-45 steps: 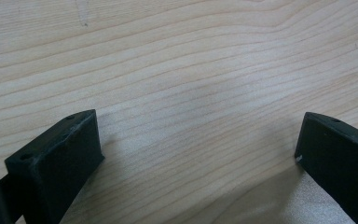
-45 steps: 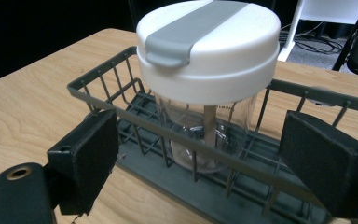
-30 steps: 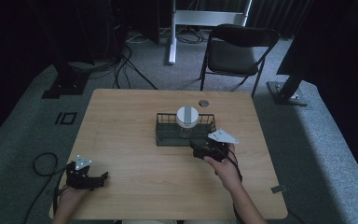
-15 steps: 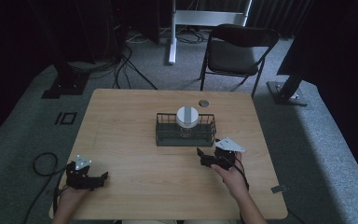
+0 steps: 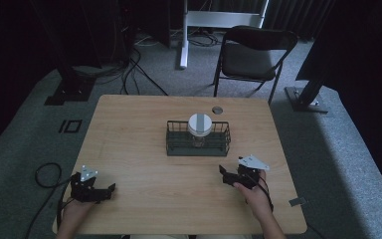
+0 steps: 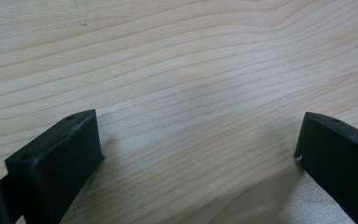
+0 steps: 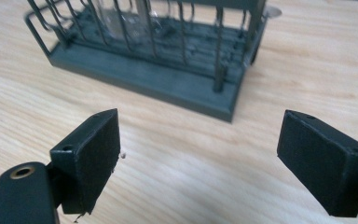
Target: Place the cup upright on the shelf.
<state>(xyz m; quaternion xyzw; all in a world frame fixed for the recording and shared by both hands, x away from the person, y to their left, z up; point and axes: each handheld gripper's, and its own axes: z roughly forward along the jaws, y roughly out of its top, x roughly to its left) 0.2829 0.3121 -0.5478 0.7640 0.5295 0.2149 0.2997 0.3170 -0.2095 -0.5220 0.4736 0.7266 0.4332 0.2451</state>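
Dark wire basket (image 5: 198, 139) at table centre, long side facing the person. Glass jar with white lid (image 5: 200, 124) upright inside, mid-basket, lid above the rim. Small round disc (image 5: 217, 109) on the wooden table (image 5: 129, 129), at 1 o'clock of the basket, apart from it.

Right gripper (image 5: 229, 175) at 5 o'clock of the basket, near but not touching; jaws spread wide, nothing between them, aimed at the basket's near corner (image 7: 223, 109). Left gripper (image 5: 110, 189) at 7 o'clock, well apart from the basket, low over bare wood (image 6: 191, 93); jaws likewise parted and empty.

Judged step: jar sitting in the basket, both hands clear of it, placement apparently complete or next reach not begun. Next move, if the basket or jar is wanted: right gripper forward toward 11 o'clock, jaws kept wide, raised to clear the wire rim before any closing on the lid.
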